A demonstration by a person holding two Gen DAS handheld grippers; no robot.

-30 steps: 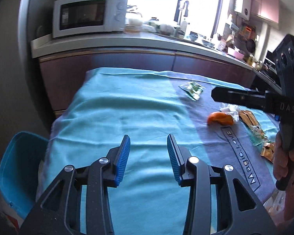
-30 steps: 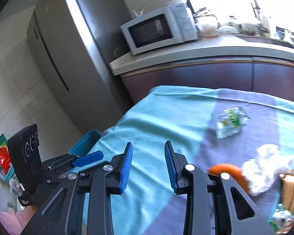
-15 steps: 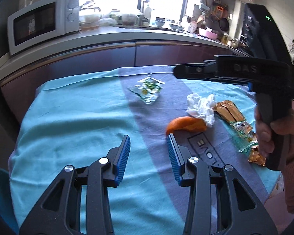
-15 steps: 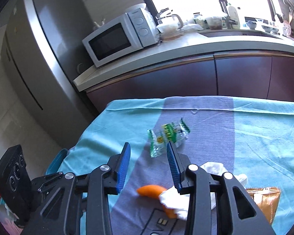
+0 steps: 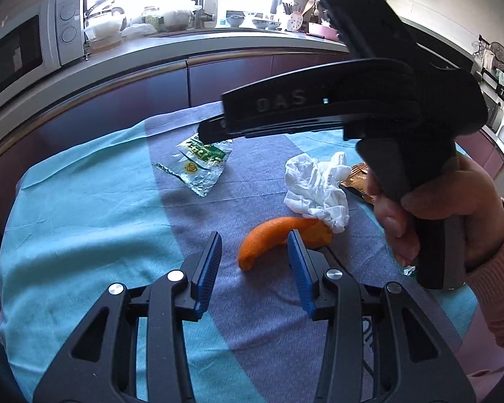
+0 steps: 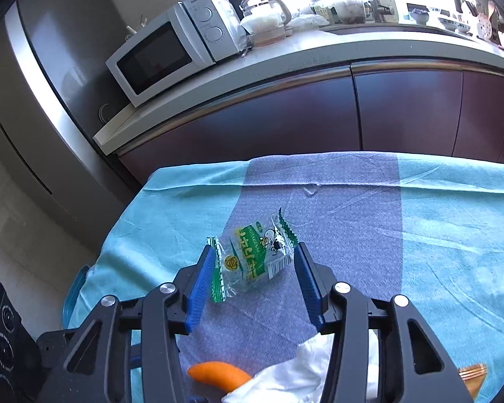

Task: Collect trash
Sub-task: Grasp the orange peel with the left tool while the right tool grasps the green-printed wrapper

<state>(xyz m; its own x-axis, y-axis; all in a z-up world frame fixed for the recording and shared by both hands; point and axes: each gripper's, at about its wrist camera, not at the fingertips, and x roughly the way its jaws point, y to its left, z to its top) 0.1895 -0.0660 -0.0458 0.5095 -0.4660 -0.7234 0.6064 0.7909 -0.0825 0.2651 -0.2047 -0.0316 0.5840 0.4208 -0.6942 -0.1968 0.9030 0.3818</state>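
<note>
An orange peel (image 5: 279, 238) lies on the cloth-covered table (image 5: 84, 221), just ahead of my open left gripper (image 5: 253, 262), between its blue pads. A crumpled white tissue (image 5: 316, 188) touches the peel's far end. A clear green snack wrapper (image 6: 255, 258) lies flat between the fingers of my open right gripper (image 6: 253, 282); it also shows in the left wrist view (image 5: 198, 164). The right gripper body (image 5: 369, 107) hangs over the table, held by a hand. The peel (image 6: 218, 376) and tissue (image 6: 285, 379) show low in the right wrist view.
A brown foil packet (image 5: 359, 178) lies behind the tissue, partly hidden by the hand. A kitchen counter (image 6: 285, 57) with a microwave (image 6: 171, 53) runs behind the table. A fridge (image 6: 43, 100) stands left. A blue bin (image 6: 74, 288) sits beside the table's left edge.
Both grippers moved forward and down over the table. The left now brackets the orange peel; the right now brackets the green wrapper. Both stayed open.
</note>
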